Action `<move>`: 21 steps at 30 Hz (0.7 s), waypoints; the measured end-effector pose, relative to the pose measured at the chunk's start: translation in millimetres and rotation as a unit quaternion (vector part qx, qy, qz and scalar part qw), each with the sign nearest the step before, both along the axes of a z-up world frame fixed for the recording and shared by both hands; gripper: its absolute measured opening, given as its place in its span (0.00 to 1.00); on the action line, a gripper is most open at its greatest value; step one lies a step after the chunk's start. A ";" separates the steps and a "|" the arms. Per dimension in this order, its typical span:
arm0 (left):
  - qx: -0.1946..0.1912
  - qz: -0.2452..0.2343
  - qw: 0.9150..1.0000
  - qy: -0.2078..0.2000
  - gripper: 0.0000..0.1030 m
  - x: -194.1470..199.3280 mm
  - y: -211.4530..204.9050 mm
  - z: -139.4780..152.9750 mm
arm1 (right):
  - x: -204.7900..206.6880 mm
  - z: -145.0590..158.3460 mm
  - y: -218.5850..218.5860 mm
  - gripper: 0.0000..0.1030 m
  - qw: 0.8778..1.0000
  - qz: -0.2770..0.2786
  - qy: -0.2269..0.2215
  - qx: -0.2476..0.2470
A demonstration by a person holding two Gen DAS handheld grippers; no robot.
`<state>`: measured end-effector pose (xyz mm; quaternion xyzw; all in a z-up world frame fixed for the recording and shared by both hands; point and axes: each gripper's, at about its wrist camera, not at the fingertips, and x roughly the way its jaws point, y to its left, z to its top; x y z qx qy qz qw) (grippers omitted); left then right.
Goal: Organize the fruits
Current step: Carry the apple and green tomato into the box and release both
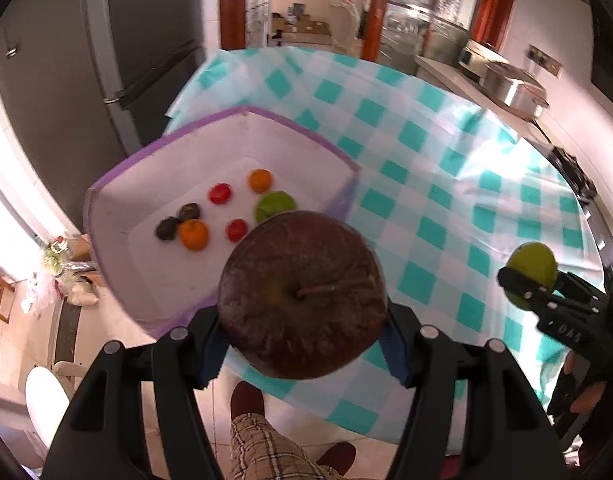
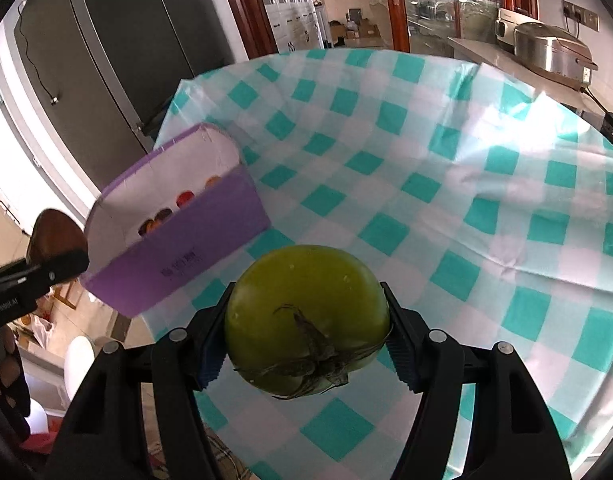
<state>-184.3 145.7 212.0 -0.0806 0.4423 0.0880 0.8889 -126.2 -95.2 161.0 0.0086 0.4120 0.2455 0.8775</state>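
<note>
My left gripper [image 1: 302,344] is shut on a dark red apple [image 1: 302,292], held above the near corner of the purple box [image 1: 226,120]. The box has a white inside and holds several small fruits: oranges [image 1: 193,234], red ones [image 1: 220,193], dark ones [image 1: 168,227] and a green one [image 1: 274,204]. My right gripper [image 2: 306,344] is shut on a green tomato [image 2: 306,312] above the checked cloth, to the right of the box [image 2: 194,256]. The right gripper with its green tomato [image 1: 536,268] shows at the right of the left wrist view.
The table wears a teal and white checked cloth [image 2: 446,200]. A dark fridge [image 1: 106,60] stands behind the box. A counter with metal pots [image 2: 550,52] runs at the back right. The person's legs and slippers [image 1: 266,440] are by the table's near edge.
</note>
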 end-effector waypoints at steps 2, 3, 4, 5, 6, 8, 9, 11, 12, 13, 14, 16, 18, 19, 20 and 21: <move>0.000 0.012 1.000 -0.001 0.62 -2.5 15.9 1.5 | 4.9 5.9 10.2 0.64 1.000 0.005 -0.003 0.011; -0.001 0.017 1.000 -0.001 0.62 -3.6 24.0 1.3 | 8.9 11.0 19.6 0.64 1.000 0.009 -0.005 0.018; -0.001 0.023 1.000 0.001 0.62 -4.3 34.0 0.4 | 12.0 14.3 26.3 0.64 1.000 0.013 -0.005 0.023; 0.000 0.028 1.000 0.003 0.62 -4.1 42.5 -0.7 | 15.1 18.6 34.3 0.64 0.999 0.017 -0.005 0.028; -0.001 0.032 0.999 0.006 0.62 -3.8 52.5 -2.1 | 19.6 22.0 43.6 0.64 0.999 0.021 -0.006 0.033; -0.010 0.038 0.999 0.014 0.62 0.0 77.7 -7.4 | 29.9 31.8 70.0 0.64 0.999 0.033 -0.010 0.039; -0.015 0.041 0.999 0.018 0.62 2.9 89.4 -10.5 | 33.9 34.7 79.6 0.64 0.998 0.038 -0.011 0.039; -0.026 0.043 0.998 0.032 0.62 11.9 114.9 -20.1 | 46.9 40.9 111.4 0.64 0.998 0.050 -0.013 0.035; -0.031 0.042 0.998 0.042 0.62 16.7 124.0 -24.6 | 51.4 41.8 122.2 0.64 0.998 0.055 -0.013 0.031; -0.037 0.037 0.997 0.054 0.62 24.4 136.9 -30.2 | 58.4 42.0 140.7 0.64 0.998 0.064 -0.012 0.022; -0.039 0.028 0.997 0.067 0.62 32.1 147.5 -35.1 | 63.8 41.3 155.2 0.64 0.997 0.072 -0.010 0.014; -0.034 0.001 0.995 0.091 0.62 46.6 161.2 -44.7 | 79.1 35.5 187.7 0.64 0.996 0.085 0.004 -0.004; -0.024 -0.031 0.993 0.116 0.62 63.0 172.2 -57.1 | 94.9 25.7 213.8 0.64 0.996 0.089 0.023 -0.016; -0.021 -0.045 0.991 0.124 0.62 68.4 174.9 -62.0 | 105.0 17.4 231.0 0.64 0.995 0.092 0.032 -0.031; -0.019 -0.063 0.989 0.135 0.62 74.8 177.0 -68.7 | 113.3 9.8 246.0 0.64 0.993 0.096 0.040 -0.047; -0.017 -0.088 0.985 0.149 0.62 82.0 178.2 -76.9 | 119.9 2.5 258.2 0.64 0.992 0.100 0.049 -0.061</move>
